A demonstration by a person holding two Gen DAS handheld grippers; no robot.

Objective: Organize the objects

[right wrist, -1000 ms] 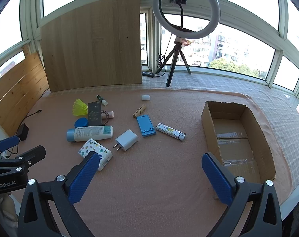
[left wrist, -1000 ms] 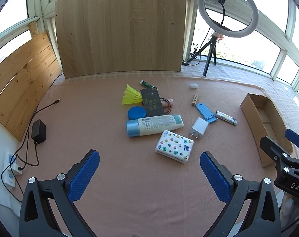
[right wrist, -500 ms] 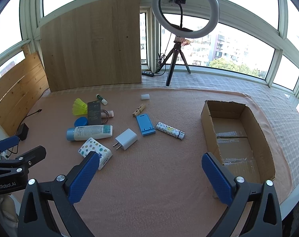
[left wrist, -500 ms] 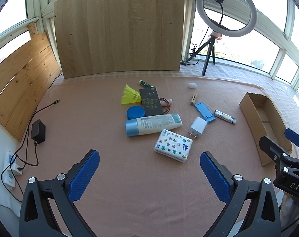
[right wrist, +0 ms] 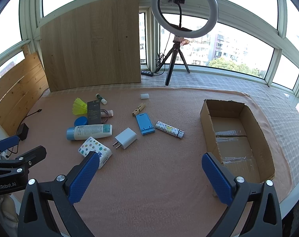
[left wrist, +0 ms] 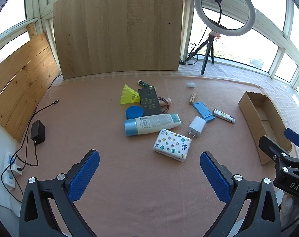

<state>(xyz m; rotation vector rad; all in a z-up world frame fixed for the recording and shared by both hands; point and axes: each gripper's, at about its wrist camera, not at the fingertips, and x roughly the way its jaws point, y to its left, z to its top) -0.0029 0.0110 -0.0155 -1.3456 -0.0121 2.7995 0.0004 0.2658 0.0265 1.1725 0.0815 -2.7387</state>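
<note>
Loose items lie on the pink cloth: a lotion tube (left wrist: 152,123) (right wrist: 90,131), a patterned tissue pack (left wrist: 172,144) (right wrist: 95,148), a white charger (left wrist: 196,126) (right wrist: 126,137), a blue phone stand (left wrist: 203,110) (right wrist: 144,123), a patterned lighter (left wrist: 224,116) (right wrist: 170,129), a yellow shuttlecock (left wrist: 129,95), a dark box (left wrist: 150,101), a blue round lid (left wrist: 134,112) and a clothespin (left wrist: 192,97). An open cardboard box (left wrist: 262,118) (right wrist: 238,138) stands at the right. My left gripper (left wrist: 149,169) and right gripper (right wrist: 149,170) are open and empty, near the front edge.
A ring light on a tripod (right wrist: 184,11) stands at the back. A large wooden board (left wrist: 117,29) leans behind the cloth, wooden planks (left wrist: 17,85) at the left. A black adapter (left wrist: 37,132) with cable and a power strip (left wrist: 10,170) lie far left.
The left wrist view has shifted slightly, so the items sit a little more to the left. The right view is nearly unchanged. Both grippers stay open.
</note>
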